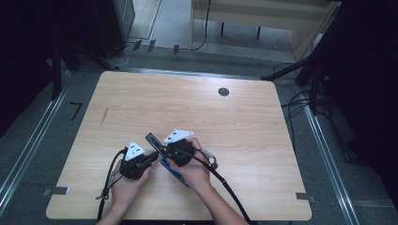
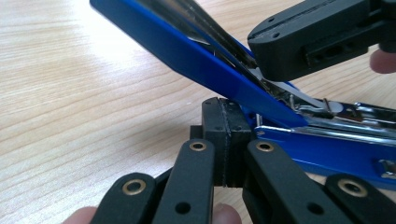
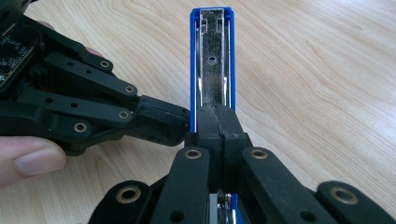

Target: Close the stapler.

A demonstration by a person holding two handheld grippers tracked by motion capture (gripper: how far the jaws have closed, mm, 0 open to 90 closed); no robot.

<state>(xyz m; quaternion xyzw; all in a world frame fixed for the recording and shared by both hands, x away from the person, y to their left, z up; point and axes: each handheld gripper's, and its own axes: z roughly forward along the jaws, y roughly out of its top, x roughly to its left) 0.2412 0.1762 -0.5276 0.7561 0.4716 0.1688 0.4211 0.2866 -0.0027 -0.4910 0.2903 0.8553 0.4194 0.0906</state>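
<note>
A blue stapler [image 1: 174, 172] lies swung open on the wooden table [image 1: 211, 117], near its front middle. Its blue cover [image 2: 196, 56] rises up and to the left, and the metal staple channel [image 3: 212, 56] shows inside. My left gripper [image 1: 152, 157] is shut, with its tips [image 2: 224, 135] against the stapler's side close to the hinge. My right gripper [image 1: 165, 151] is also shut, its tips [image 3: 219, 123] resting on the channel between cover and base. In the left gripper view the right gripper [image 2: 261, 46] comes in from the upper right. In the right gripper view the left gripper [image 3: 180, 122] touches the stapler from the left.
A dark round grommet hole [image 1: 224, 92] sits near the table's far edge. Black cables [image 1: 230, 192] trail from both grippers toward the front edge. A desk [image 1: 263, 14] and floor cables lie beyond the table.
</note>
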